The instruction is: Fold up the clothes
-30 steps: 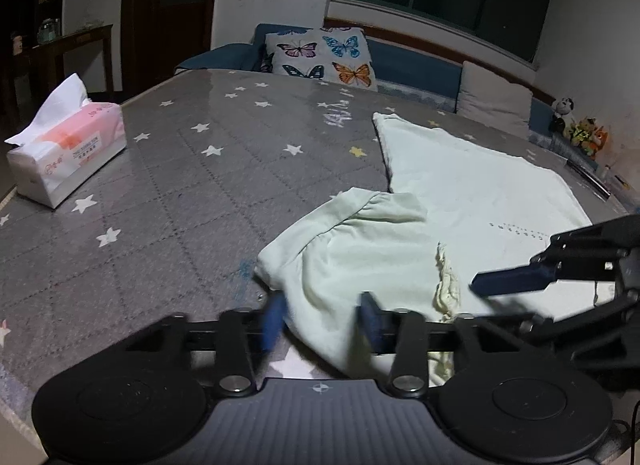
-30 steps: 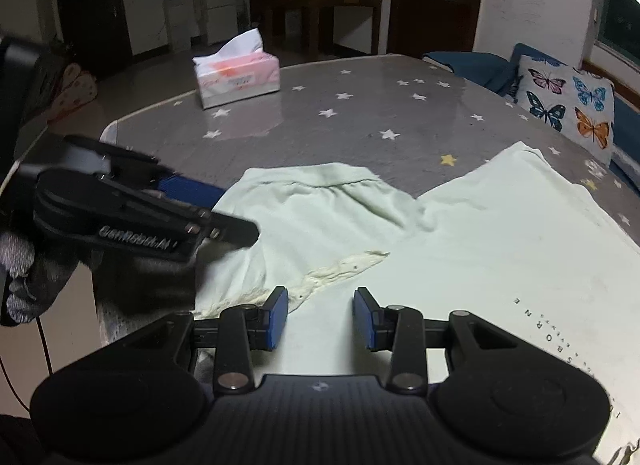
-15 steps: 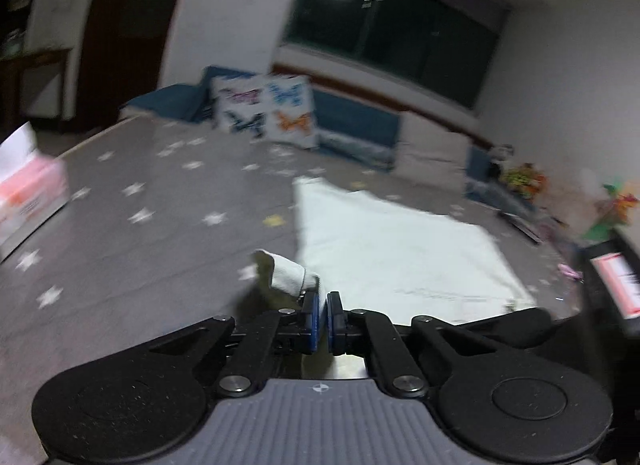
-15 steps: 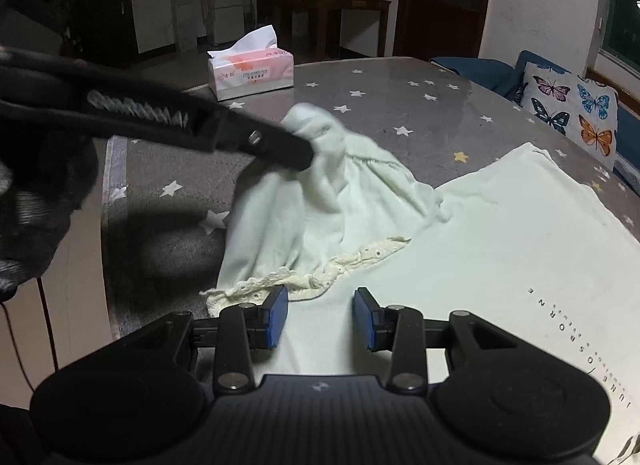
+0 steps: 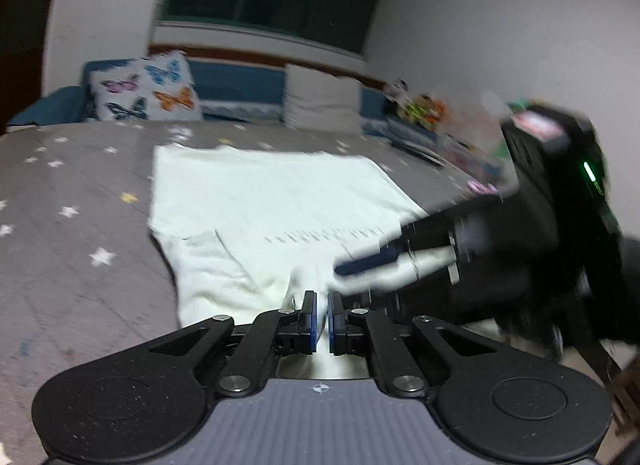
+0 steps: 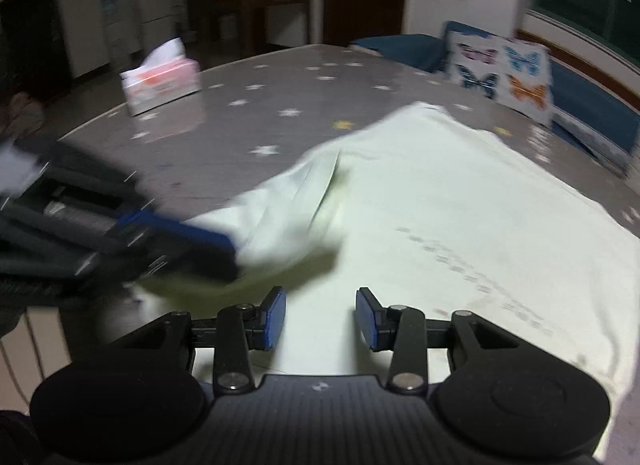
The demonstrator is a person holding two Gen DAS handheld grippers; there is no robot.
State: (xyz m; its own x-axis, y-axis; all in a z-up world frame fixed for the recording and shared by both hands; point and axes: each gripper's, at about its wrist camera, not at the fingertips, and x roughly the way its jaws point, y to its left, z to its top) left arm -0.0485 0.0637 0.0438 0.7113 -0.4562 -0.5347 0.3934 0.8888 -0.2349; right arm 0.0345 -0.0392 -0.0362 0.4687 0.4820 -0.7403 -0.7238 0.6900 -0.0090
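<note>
While left hand-held gripper [image 5: 322, 319] pinches shirt [image 5: 272, 201], print unreadable.

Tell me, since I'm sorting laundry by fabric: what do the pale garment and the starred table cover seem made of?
The pale garment looks like soft matte knit, perhaps cotton: it creases and drapes limply. The starred table cover looks like glossy plastic or vinyl: it reflects light.

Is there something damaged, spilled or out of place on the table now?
Nothing stands out. The pale green garment lies flat on the star-patterned table; only its sleeve is bunched, pinched by the left gripper. The tissue box stands upright.
</note>
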